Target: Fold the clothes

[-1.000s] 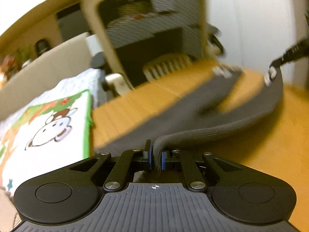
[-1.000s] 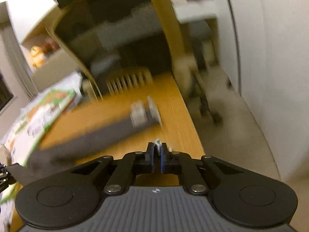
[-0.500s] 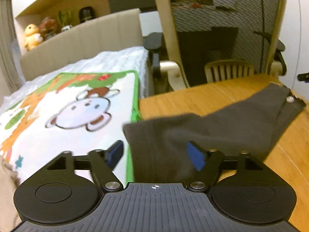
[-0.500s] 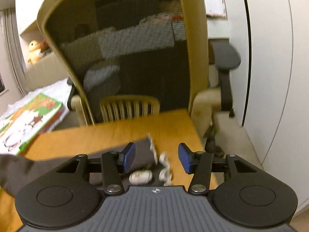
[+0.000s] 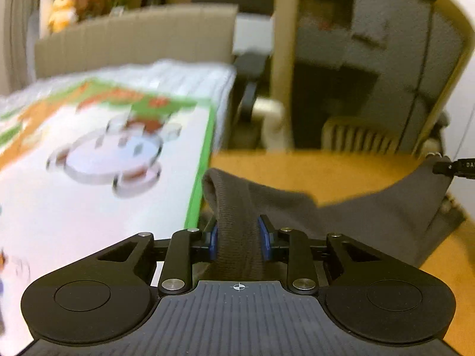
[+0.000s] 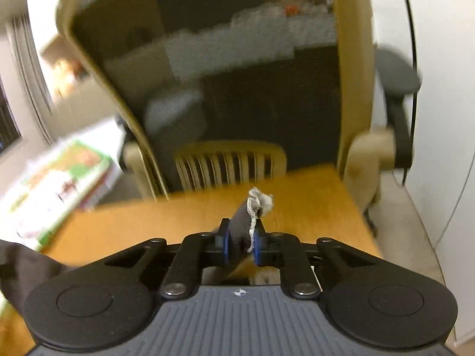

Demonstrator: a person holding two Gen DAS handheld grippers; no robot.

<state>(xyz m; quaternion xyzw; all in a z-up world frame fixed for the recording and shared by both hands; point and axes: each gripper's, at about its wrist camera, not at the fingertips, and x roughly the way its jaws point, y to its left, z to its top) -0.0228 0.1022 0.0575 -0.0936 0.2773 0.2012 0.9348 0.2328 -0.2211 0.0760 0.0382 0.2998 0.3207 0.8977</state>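
Note:
A dark grey garment (image 5: 371, 216) hangs stretched over the wooden table (image 5: 326, 172). My left gripper (image 5: 237, 234) is closing its jaws, and the blue pads press on a bunched ribbed edge of the cloth. At the far right edge of that view the tip of my right gripper (image 5: 457, 167) holds the other end. In the right wrist view my right gripper (image 6: 240, 240) is closing too, its pads pinching a corner of the garment (image 6: 240, 222) with a white drawstring (image 6: 252, 219). More grey cloth (image 6: 23, 270) trails at lower left.
A bed with a cartoon-print blanket (image 5: 89, 178) adjoins the table's left side. A mesh office chair (image 6: 237, 89) and a slatted wooden chair back (image 6: 228, 163) stand behind the table (image 6: 148, 222). A white wall (image 6: 445, 118) lies to the right.
Both grippers let go of the garment and stood open over it half a second ago. Now each is shut on it again, at a new spot.

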